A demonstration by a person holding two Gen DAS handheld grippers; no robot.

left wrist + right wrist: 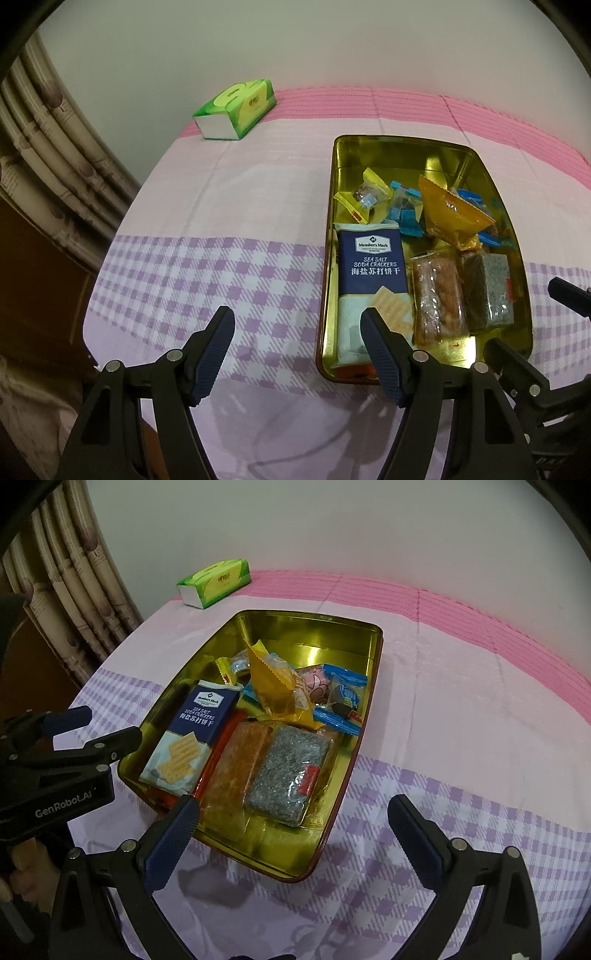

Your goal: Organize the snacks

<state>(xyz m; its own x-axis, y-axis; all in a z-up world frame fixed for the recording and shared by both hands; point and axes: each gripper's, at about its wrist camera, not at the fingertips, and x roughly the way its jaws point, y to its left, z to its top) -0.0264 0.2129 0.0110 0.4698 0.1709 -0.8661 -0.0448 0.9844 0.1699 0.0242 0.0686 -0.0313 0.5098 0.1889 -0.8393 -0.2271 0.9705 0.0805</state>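
A gold tin (328, 258) (370, 701) stands on the checked cloth and holds the snacks. Inside lie a blue soda cracker pack (373, 266) (195, 731), an orange-brown bar (437, 295) (236, 771), a grey speckled bar (487, 291) (291, 775), a yellow packet (450, 210) (277, 679) and several small wrapped candies. My left gripper (297, 328) (99, 727) hovers open at the tin's near left corner, with nothing between its fingers. My right gripper (295, 819) (535, 321) is open above the tin's near end and holds nothing.
A green tissue pack (236, 109) (214, 579) lies at the far left of the table by the white wall. A patterned curtain (55, 147) (74, 590) hangs beyond the table's left edge. Pink and lilac cloth (461, 701) stretches to the right of the tin.
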